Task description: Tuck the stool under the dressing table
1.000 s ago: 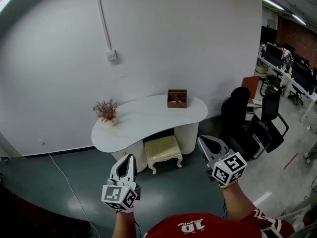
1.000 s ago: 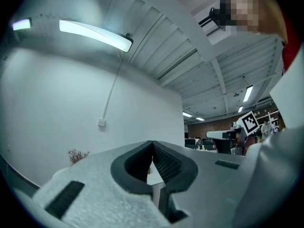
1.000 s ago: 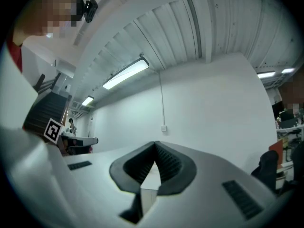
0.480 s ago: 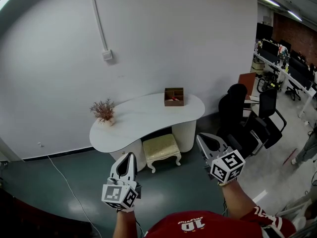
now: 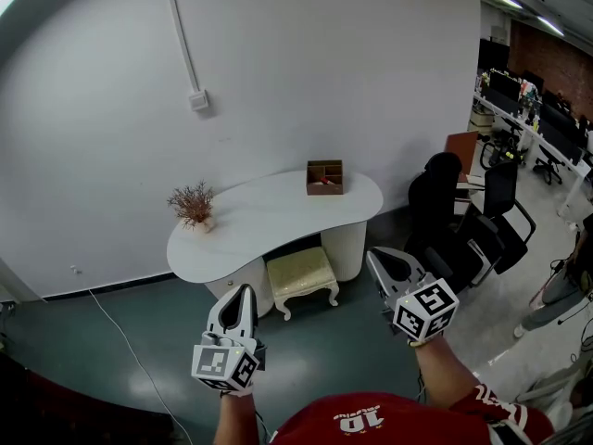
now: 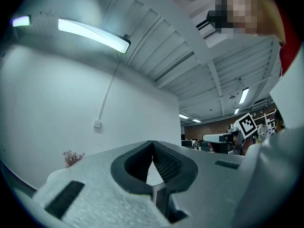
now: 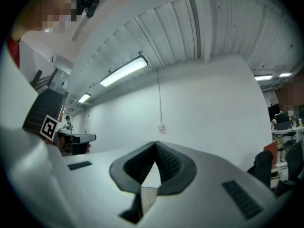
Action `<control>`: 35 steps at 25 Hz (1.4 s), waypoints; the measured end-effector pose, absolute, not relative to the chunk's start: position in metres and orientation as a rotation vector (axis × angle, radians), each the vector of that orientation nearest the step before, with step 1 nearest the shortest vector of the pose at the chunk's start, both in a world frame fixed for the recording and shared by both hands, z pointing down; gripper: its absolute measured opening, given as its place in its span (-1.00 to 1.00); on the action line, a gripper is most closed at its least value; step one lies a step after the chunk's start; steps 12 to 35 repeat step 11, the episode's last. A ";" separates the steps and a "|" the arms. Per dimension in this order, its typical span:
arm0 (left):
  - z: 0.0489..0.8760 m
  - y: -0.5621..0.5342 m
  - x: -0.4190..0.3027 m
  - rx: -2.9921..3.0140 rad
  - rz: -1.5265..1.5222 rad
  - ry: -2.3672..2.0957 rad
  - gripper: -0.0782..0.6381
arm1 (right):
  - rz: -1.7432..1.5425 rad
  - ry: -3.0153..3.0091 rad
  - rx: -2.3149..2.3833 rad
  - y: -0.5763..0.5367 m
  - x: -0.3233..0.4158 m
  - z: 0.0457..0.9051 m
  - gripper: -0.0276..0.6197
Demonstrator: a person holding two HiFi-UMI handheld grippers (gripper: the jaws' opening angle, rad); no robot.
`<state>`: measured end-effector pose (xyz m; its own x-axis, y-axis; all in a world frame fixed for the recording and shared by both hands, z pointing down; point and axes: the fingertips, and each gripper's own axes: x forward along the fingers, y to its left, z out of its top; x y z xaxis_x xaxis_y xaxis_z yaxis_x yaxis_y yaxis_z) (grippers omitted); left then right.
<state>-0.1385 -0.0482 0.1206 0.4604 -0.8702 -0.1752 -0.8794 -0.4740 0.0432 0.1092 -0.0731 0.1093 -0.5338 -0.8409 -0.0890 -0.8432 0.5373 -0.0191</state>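
Dressing table (image 5: 269, 222): smooth white kidney-shaped top on ribbed white pedestals, set against a plain white wall (image 5: 352, 72). Stool (image 5: 301, 274): small, rectangular, pale cream textured cushion, curvy white legs. It sits at the table's 6 o'clock edge w/ its back part under the top and most of the seat out on the glossy grey-green floor (image 5: 324, 350). Twiggy reddish dried plant (image 5: 193, 202) at the tabletop's 9 o'clock end; brown wooden compartment box (image 5: 324, 177) approx 1 o'clock. Black office chairs (image 5: 468, 235) at the table's 3 o'clock.

L gripper (image 5: 245, 290): matte pale-grey shell, ribbed dark pads; jaws clenched tip to tip, nothing btwn them, touching nothing. R gripper (image 5: 373, 256): same build, jaws likewise pressed together, empty.

In head view, L tip lies at the stool's 8 o'clock, R tip at its 3 o'clock, both clear of it. Both point approx 12 o'clock toward the table, roughly level, forearms coming in from 6 o'clock.
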 end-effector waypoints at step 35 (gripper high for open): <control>0.119 -0.049 -0.142 -2.628 0.283 1.590 -0.79 | 0.047 2.664 -1.486 -0.075 0.110 0.109 -0.91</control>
